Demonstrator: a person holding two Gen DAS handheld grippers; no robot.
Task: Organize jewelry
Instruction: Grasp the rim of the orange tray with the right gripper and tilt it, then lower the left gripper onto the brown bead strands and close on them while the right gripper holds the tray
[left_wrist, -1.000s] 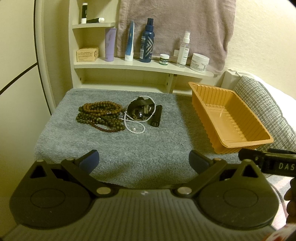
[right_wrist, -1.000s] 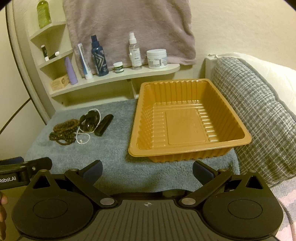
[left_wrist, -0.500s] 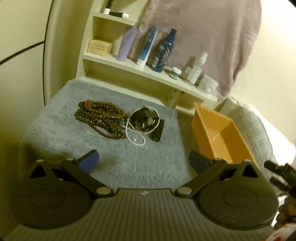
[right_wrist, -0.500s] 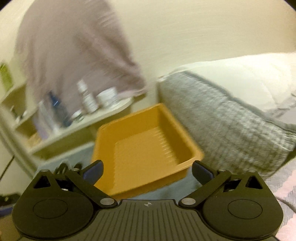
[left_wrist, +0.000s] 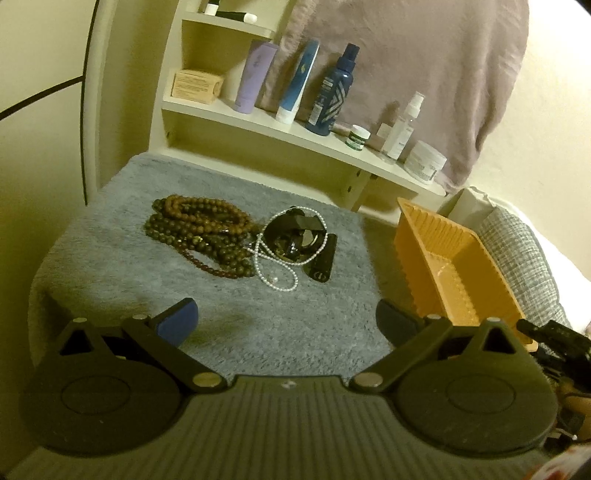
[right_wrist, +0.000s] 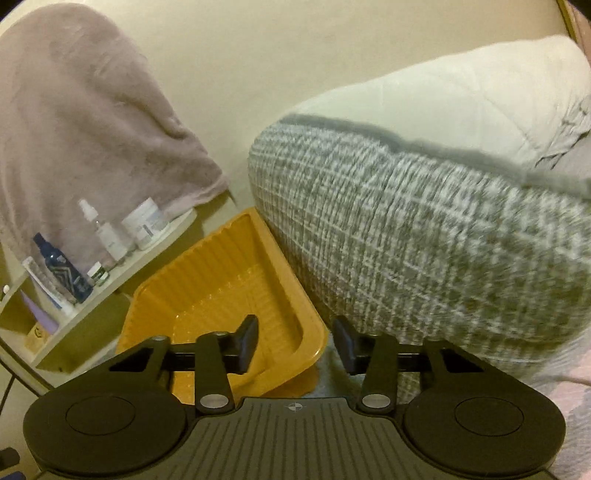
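The right gripper (right_wrist: 294, 341), fingers closing astride the near corner rim of the ribbed orange plastic tray (right_wrist: 207, 295) without yet pressing it, should seat squarely before lifting; the left gripper (left_wrist: 286, 319) hovers open short of the brown bead strands (left_wrist: 199, 229) on the grey towel-covered worktop (left_wrist: 110, 266).

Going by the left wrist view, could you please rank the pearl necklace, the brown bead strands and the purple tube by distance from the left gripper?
From the left gripper:
1. Pearl necklace, mid-mat.
2. Brown bead strands, behind it, leftward.
3. Purple tube, on the shelf.

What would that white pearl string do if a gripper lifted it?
The pearl string would probably droop limply, since it lies in loose loops. It may drag the dark clasp-like piece it circles, and likely snag the brown beads touching it.
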